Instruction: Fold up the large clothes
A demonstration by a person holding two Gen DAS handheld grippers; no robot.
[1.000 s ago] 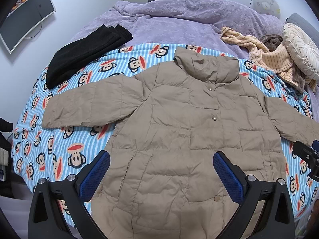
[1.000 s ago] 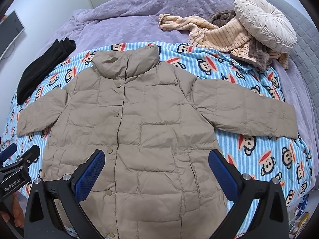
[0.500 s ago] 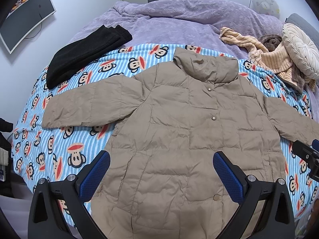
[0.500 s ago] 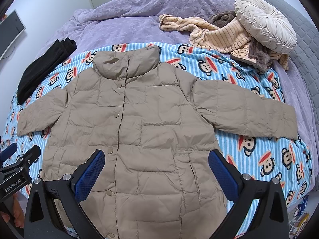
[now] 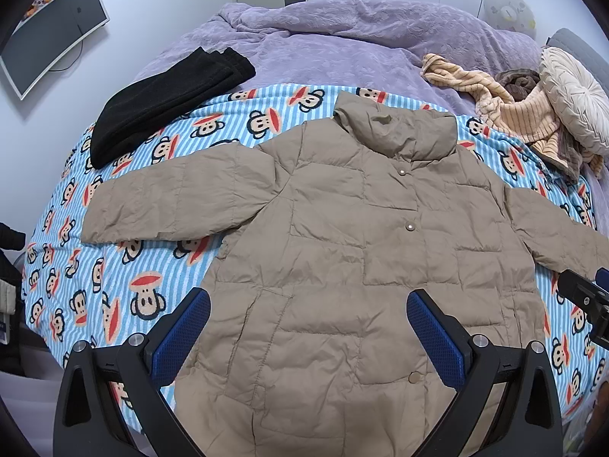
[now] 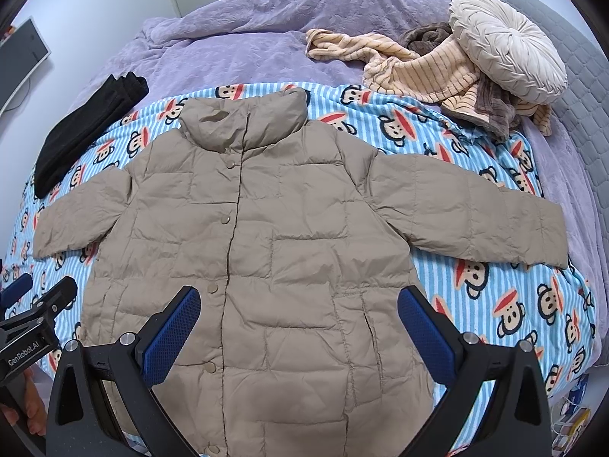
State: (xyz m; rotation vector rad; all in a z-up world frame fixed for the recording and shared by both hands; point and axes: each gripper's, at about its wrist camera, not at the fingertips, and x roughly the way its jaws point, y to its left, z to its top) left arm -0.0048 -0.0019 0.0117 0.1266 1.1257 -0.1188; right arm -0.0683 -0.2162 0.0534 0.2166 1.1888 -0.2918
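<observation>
- My left claw (image 5: 308, 327) hangs spread wide above the lower left part of the tan puffer jacket (image 5: 361, 266), gripping nothing; its blue pads (image 5: 180, 337) are clear of the fabric.
- My right claw (image 6: 298, 327) is likewise released, fingers far apart, over the jacket's lower front near the snap placket.
- The jacket lies face up and snapped shut on the monkey-print blanket (image 6: 514, 297), collar toward the far side of the bed, both sleeves stretched out to the sides.
- The hem end is nearest me; its very edge is hidden below the claws, so I cannot tell how it lies there.
- A folded black garment (image 5: 160, 103) rests beyond the left sleeve, half on the blanket, half on the purple duvet (image 5: 342, 38).
- Past the right sleeve sits a heap of striped beige cloth (image 6: 415, 68) with a round cream cushion (image 6: 506, 45) leaning on it.
- A monitor (image 5: 49, 34) is on the wall at left.
</observation>
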